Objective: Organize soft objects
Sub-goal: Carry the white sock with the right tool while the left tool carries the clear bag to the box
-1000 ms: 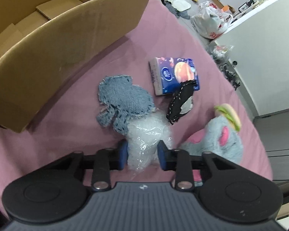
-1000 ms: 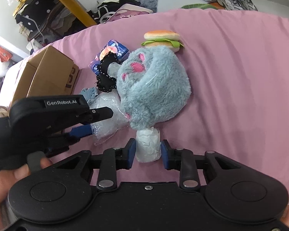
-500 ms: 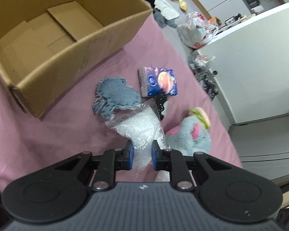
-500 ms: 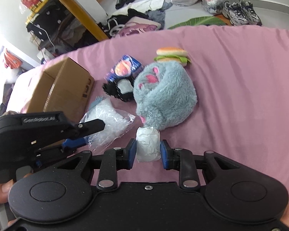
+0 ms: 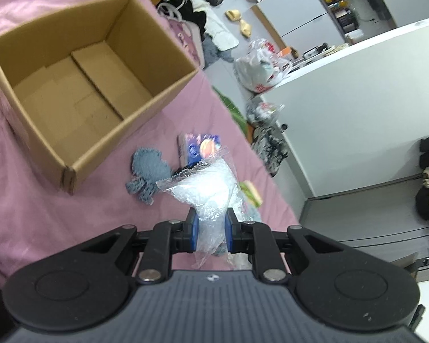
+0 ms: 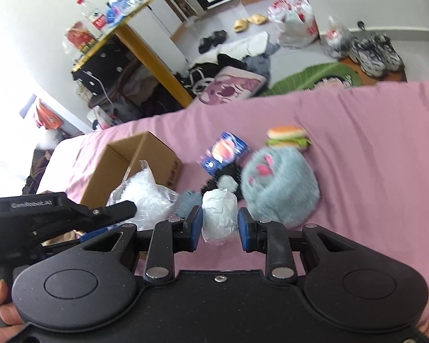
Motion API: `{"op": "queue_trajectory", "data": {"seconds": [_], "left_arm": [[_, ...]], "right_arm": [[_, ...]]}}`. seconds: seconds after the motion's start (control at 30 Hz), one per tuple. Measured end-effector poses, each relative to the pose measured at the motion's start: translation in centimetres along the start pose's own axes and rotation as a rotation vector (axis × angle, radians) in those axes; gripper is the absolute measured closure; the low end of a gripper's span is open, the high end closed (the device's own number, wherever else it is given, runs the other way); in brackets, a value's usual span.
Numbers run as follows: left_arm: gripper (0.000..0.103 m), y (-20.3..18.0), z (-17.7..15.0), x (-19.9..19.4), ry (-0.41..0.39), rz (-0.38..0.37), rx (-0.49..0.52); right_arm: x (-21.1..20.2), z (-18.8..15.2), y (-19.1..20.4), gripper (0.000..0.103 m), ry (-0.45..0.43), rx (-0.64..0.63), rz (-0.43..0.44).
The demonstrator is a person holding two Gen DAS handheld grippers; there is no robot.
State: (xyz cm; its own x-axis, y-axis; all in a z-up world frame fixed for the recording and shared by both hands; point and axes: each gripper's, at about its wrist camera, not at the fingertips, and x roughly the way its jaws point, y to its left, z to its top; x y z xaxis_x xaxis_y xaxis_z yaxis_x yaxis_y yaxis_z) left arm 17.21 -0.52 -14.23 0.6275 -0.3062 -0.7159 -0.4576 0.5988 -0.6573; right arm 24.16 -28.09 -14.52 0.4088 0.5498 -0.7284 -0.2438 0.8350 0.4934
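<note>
Left wrist view: the left claw (image 5: 210, 233), clamped on the plastic bag (image 5: 207, 191), has lifted it off the bed (image 5: 28, 214) toward the empty cardboard box (image 5: 80, 85) (likely next stop); its long axis runs forward, sealed edge leading.

Right wrist view: the right claw (image 6: 218, 224), shut on an upright white wad (image 6: 218, 217), has risen too.

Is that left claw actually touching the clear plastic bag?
Touching. The left wrist view shows the left gripper with both blue pads pressed against the bag.
</note>
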Motion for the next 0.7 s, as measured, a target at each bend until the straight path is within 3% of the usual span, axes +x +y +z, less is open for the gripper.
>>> {"op": "queue_trajectory", "data": {"seconds": [0.33, 0.7], "left_arm": [[0.086, 0.7, 3.4, -4.4, -0.093, -0.014, -0.007], [0.086, 2.4, 6.9, -5.9, -0.157, 0.01, -0.006]], "right_arm": [[0.2, 1.5, 2.1, 0.076, -0.046, -0.042, 0.024], [0.9, 2.2, 4.3, 0.076, -0.081, -0.072, 0.05]]}}
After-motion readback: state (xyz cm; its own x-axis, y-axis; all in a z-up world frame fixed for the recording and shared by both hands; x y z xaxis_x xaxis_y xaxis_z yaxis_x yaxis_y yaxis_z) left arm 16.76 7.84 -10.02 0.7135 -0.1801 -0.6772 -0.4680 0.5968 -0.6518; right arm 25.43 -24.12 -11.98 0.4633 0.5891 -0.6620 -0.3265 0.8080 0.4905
